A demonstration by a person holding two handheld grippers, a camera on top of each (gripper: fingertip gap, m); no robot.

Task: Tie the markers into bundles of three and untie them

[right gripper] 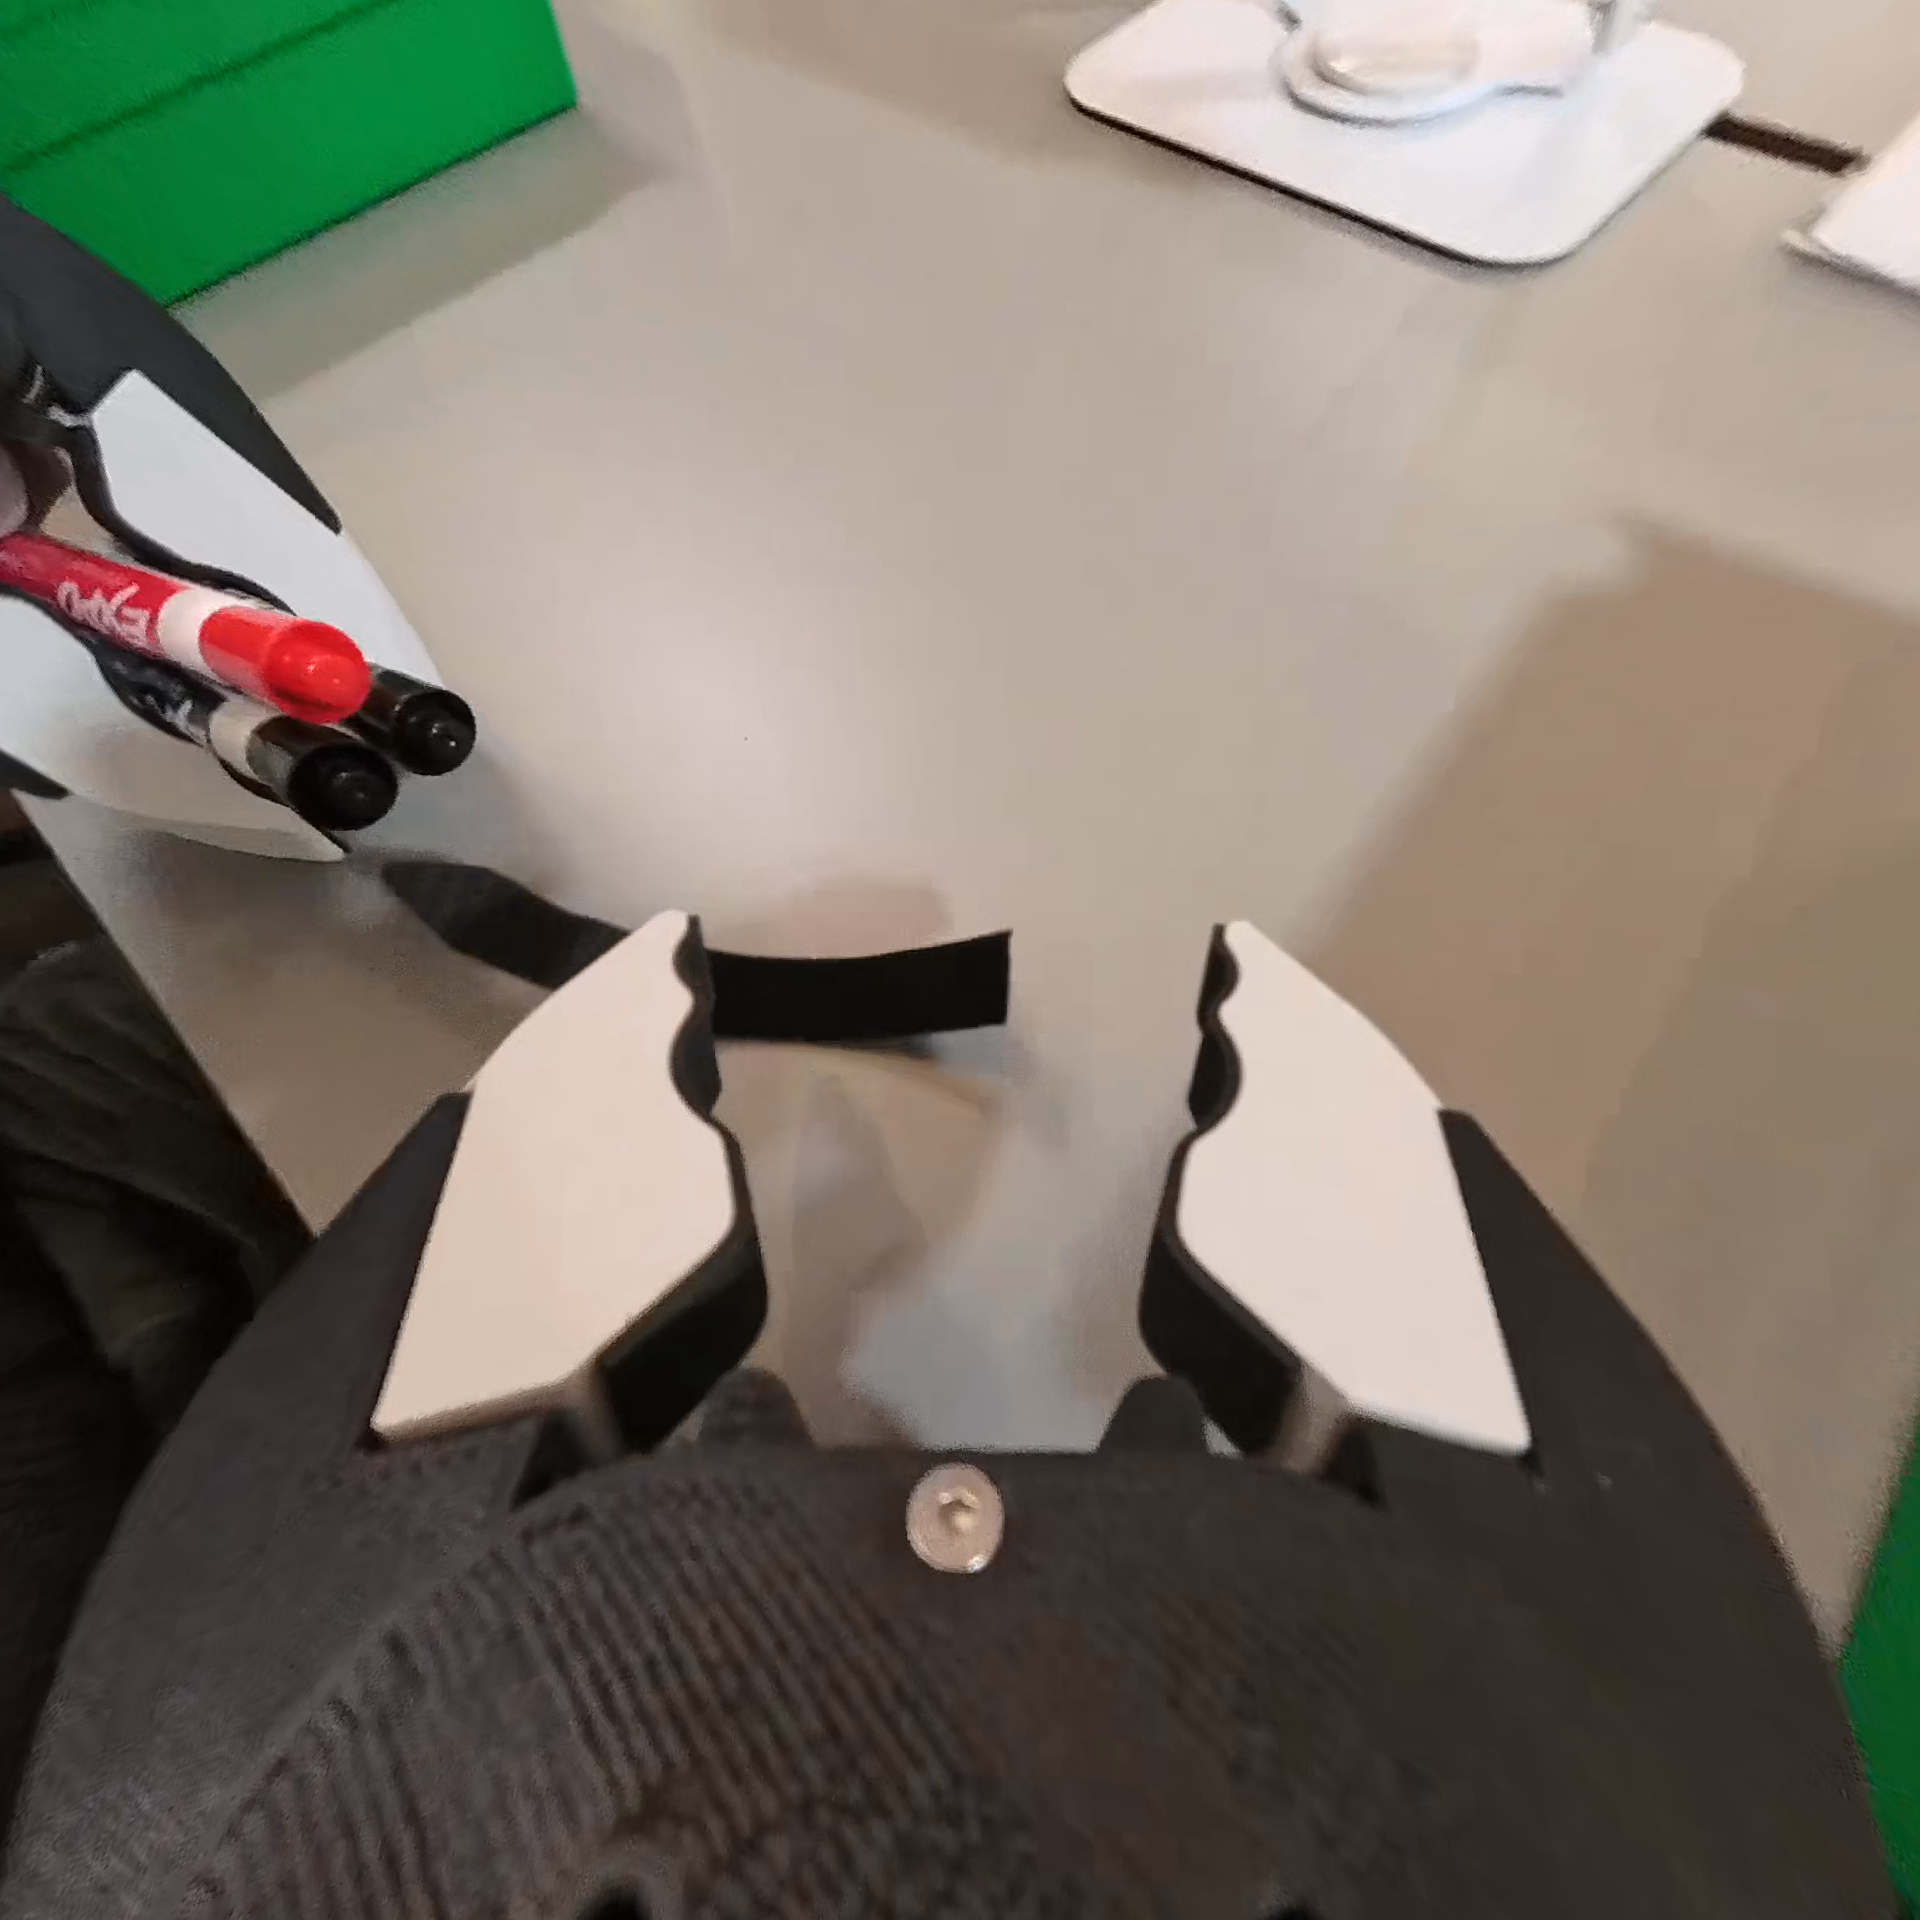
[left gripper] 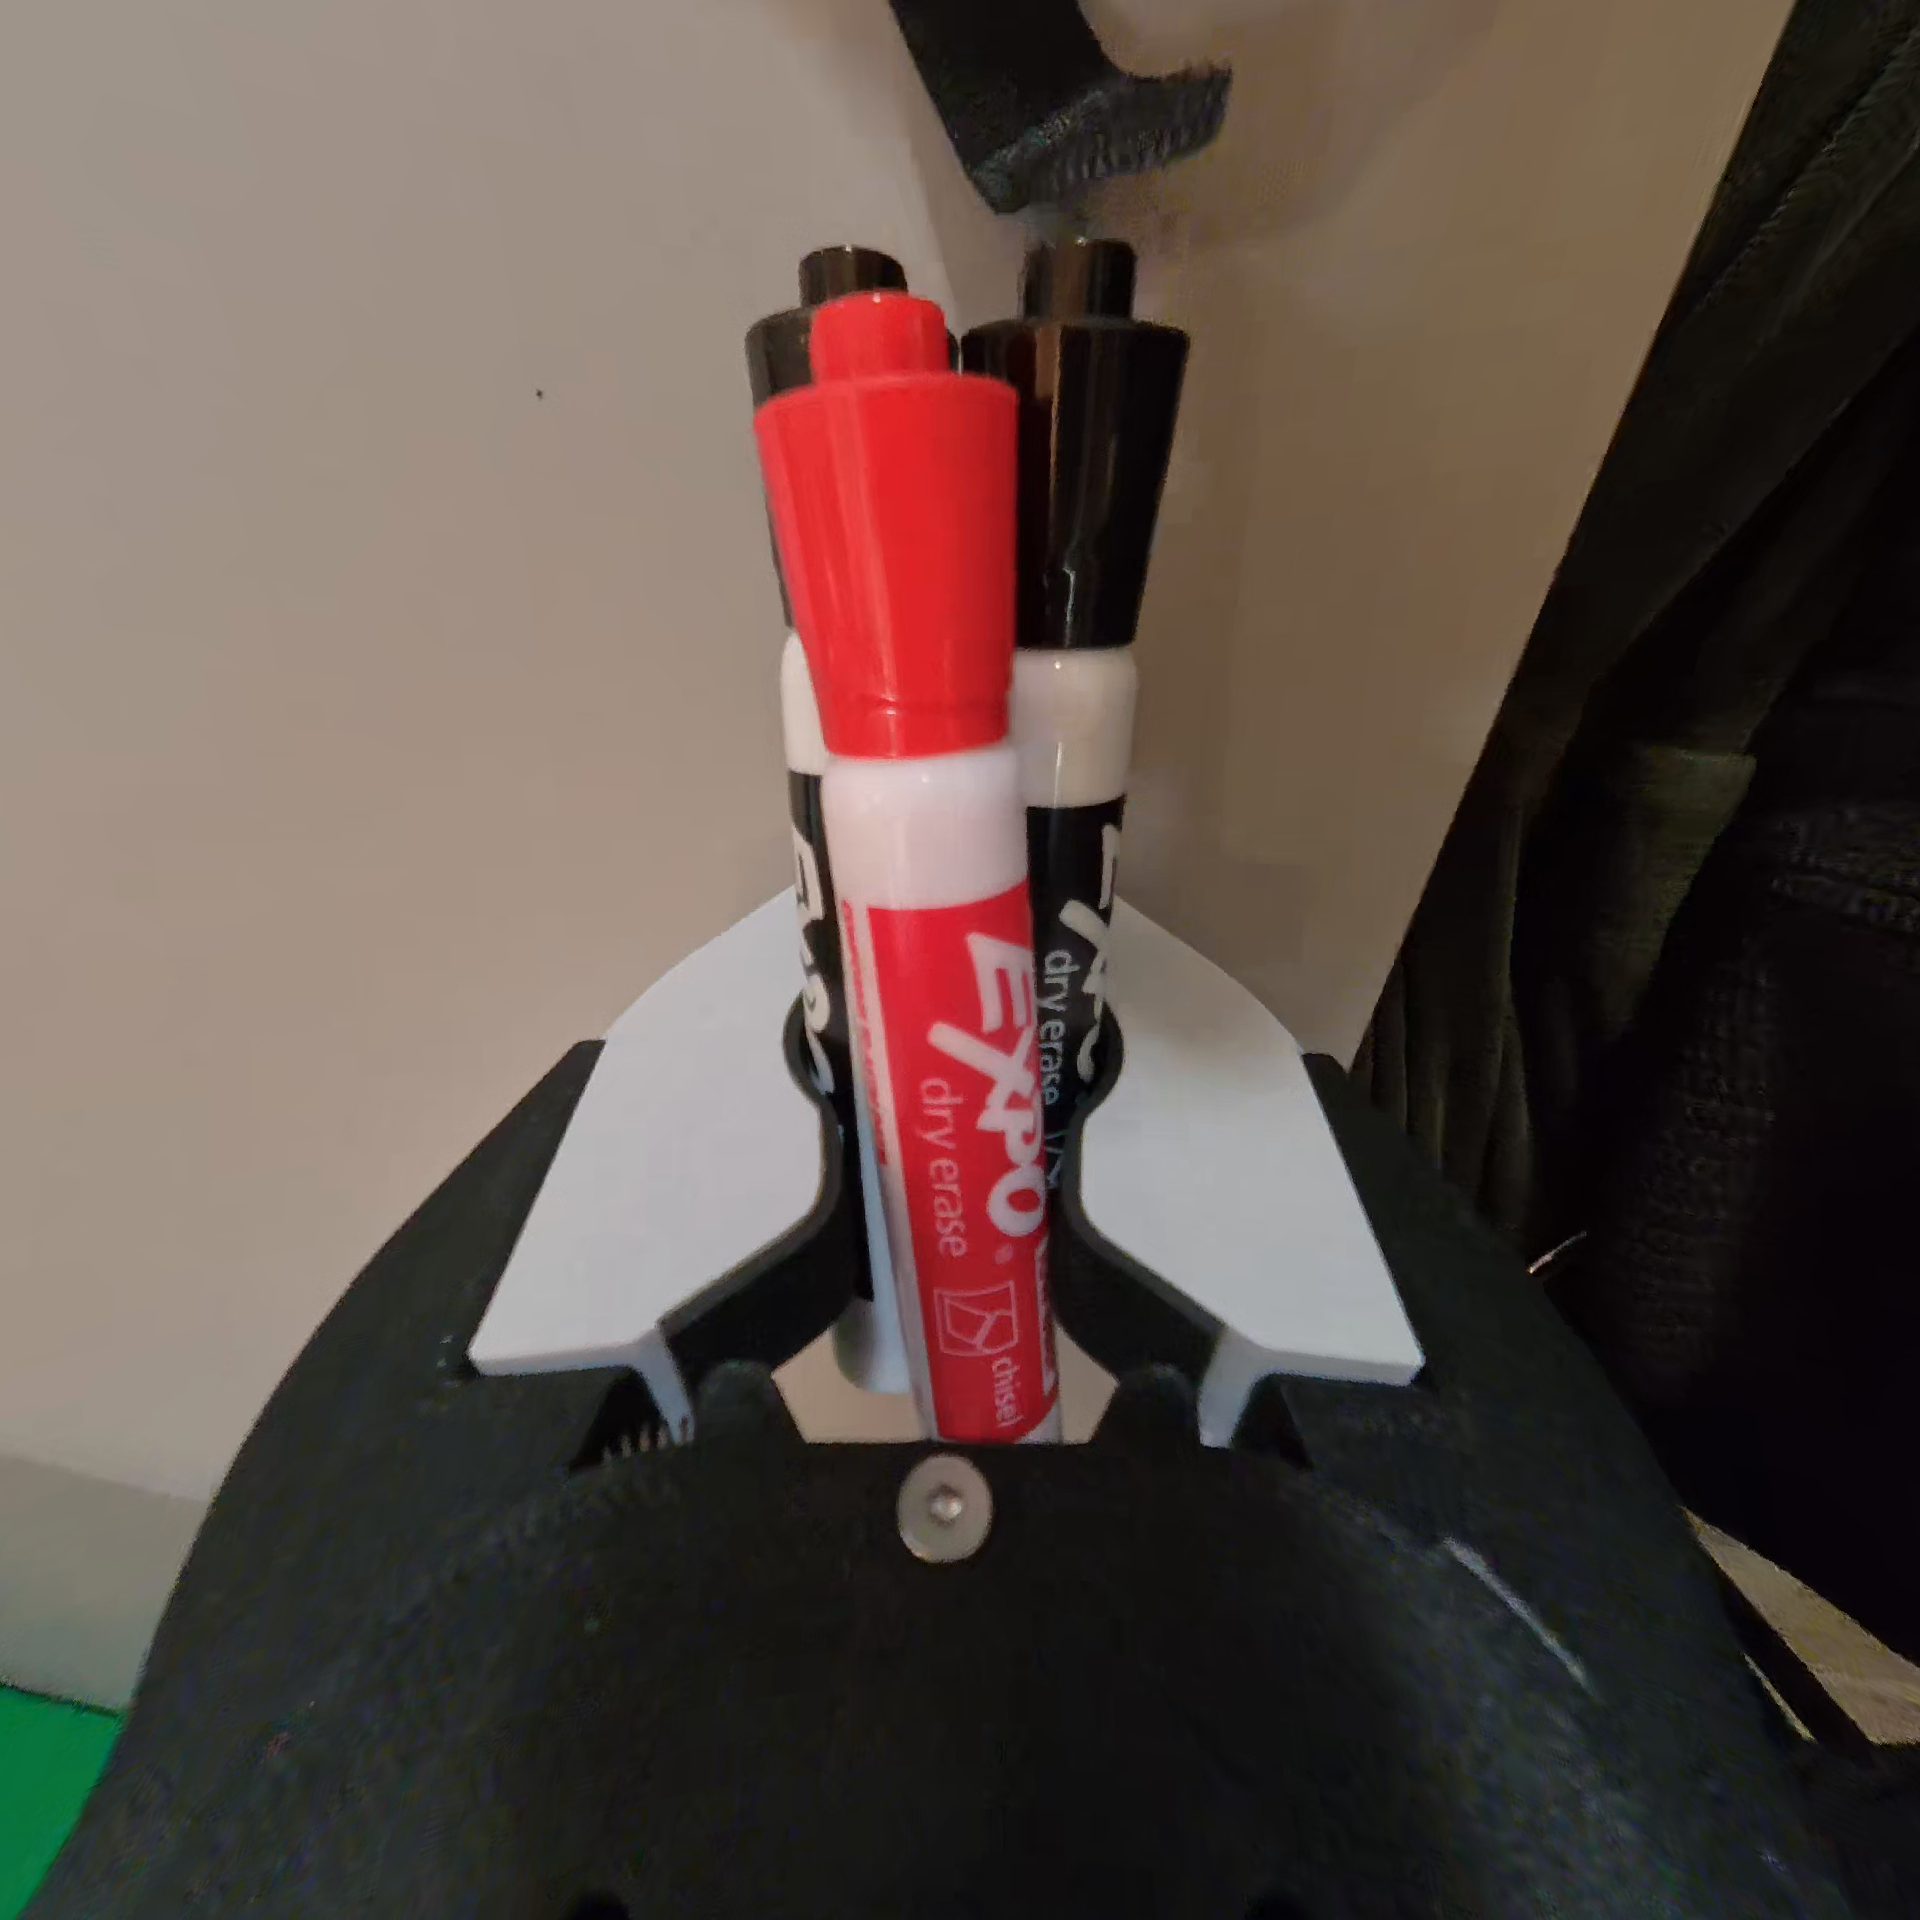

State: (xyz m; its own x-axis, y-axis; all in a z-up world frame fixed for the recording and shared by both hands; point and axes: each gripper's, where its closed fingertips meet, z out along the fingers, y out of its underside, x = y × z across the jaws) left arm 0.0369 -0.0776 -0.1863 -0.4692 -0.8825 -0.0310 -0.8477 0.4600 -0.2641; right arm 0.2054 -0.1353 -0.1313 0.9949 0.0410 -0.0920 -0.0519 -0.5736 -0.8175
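Note:
My left gripper is shut on three markers held side by side: a red one in front and two black ones behind, caps pointing away. They also show in the right wrist view, at the far left in the left gripper, just above the table. A black strap lies flat on the table, its wide end near the marker caps. It also shows in the left wrist view. My right gripper is open and empty, just above the strap's free end.
The beige table spreads ahead. A green box stands at the back left. A white tray with a clear glass object sits at the back right, white paper beside it. A person's dark clothing is close on the left gripper's right.

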